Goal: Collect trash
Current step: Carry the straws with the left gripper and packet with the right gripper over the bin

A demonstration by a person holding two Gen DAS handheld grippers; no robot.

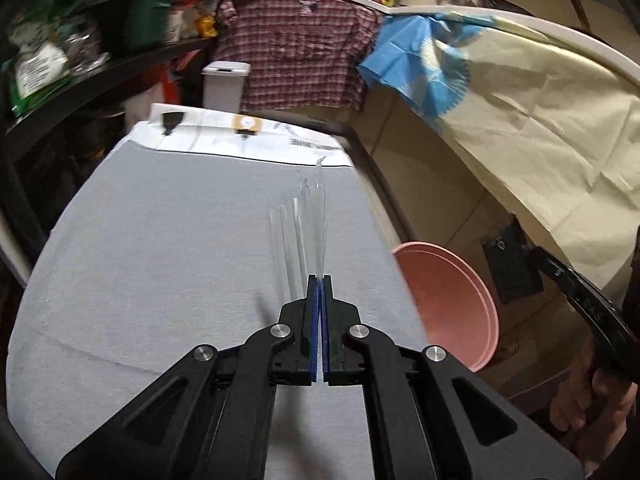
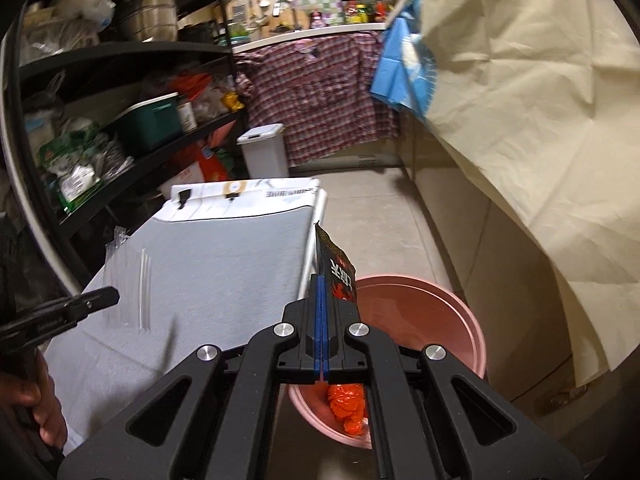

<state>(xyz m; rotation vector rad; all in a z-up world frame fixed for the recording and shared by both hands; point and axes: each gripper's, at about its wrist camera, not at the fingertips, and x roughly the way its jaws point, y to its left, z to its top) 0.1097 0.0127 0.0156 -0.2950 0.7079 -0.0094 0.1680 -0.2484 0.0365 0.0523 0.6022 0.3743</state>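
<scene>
A clear plastic wrapper (image 1: 308, 220) stands upright above the grey table (image 1: 160, 240); a dark snack packet (image 2: 336, 272) hangs over the pink bin (image 2: 460, 320) holding orange trash (image 2: 348, 408).

Grey-covered table (image 2: 224, 256); pink bin (image 2: 460, 320) on floor (image 2: 368, 216).

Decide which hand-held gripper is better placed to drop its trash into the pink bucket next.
Right: the right hand-held gripper holds its dark printed snack wrapper over the round pink plastic bucket; the left is over the table.
</scene>
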